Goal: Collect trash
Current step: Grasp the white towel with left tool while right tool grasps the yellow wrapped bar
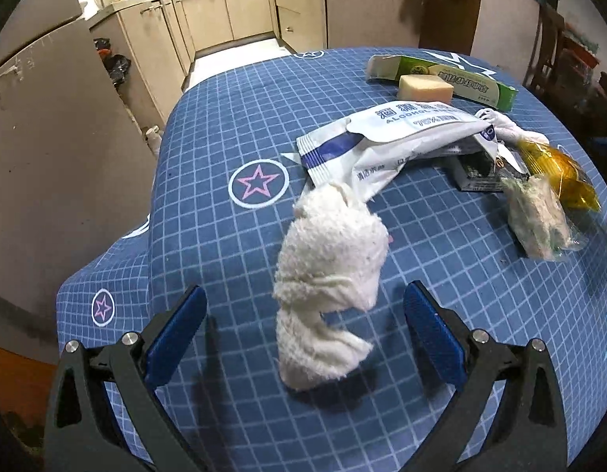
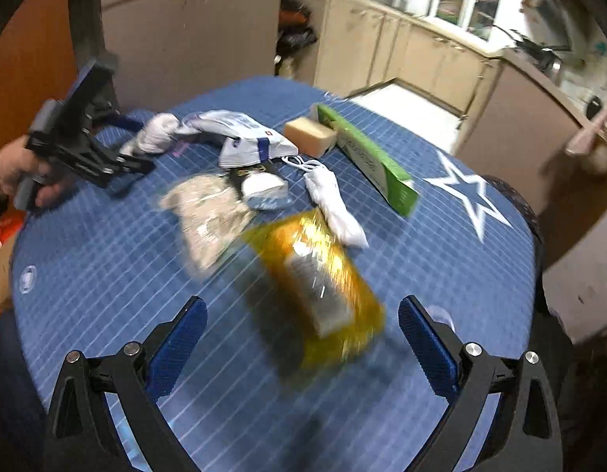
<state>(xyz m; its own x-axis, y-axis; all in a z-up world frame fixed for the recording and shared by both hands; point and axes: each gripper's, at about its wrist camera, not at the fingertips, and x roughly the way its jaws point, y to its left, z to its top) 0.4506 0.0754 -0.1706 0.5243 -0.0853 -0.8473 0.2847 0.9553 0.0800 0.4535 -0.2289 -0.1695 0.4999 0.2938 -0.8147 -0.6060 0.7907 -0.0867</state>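
Trash lies scattered on a blue checked tablecloth (image 1: 225, 149). A crumpled white towel wad (image 1: 331, 275) sits right in front of my left gripper (image 1: 305, 324), which is open and reaches around its near end without gripping. Behind it lies a white alcohol-wipes packet (image 1: 386, 141). My right gripper (image 2: 303, 332) is open above a yellow wrapper (image 2: 323, 279), which lies between its blue pads, blurred by motion. In the right wrist view the left gripper (image 2: 118, 145) shows at the far left, held by a hand (image 2: 12, 177), next to the towel wad (image 2: 154, 137).
A green box (image 2: 370, 157), a tan sponge block (image 2: 309, 137), a rolled white mask (image 2: 335, 204), a clear bag of crumbs (image 2: 209, 212) and a small carton (image 2: 264, 190) lie mid-table. Kitchen cabinets (image 1: 225, 8) stand beyond the table's far edge.
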